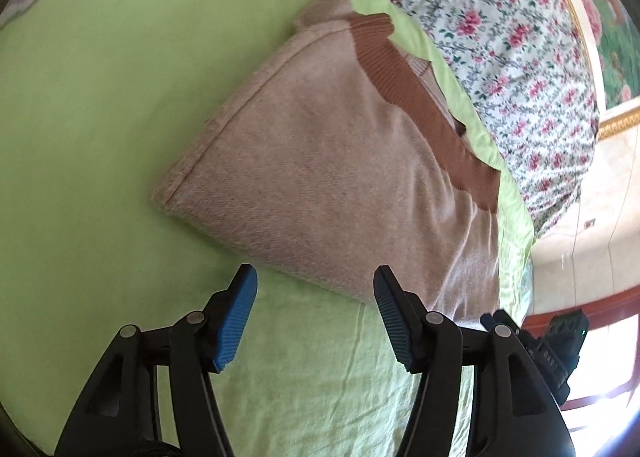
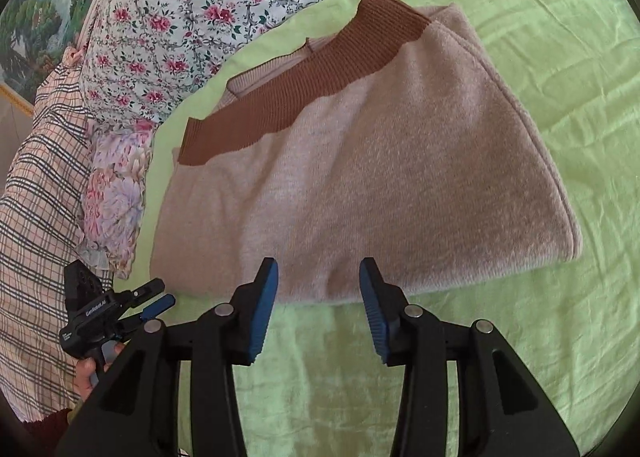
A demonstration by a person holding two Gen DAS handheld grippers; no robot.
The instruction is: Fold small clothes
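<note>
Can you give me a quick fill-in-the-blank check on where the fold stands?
1. The folded beige sweater lies on a ____ sheet.
2. Its ribbed band is ____.
3. Both the left hand-held gripper and the right hand-held gripper have their jaws ____, holding nothing.

Missing words: green; brown; open

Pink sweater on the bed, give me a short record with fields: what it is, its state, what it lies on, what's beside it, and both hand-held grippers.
item: pink sweater with brown ribbed band
state: folded, lying flat
surface: green sheet
beside: floral quilt
left hand-held gripper: open, nothing between its pads, at the sweater's near edge
right hand-held gripper: open, holding nothing, at the near edge
</note>
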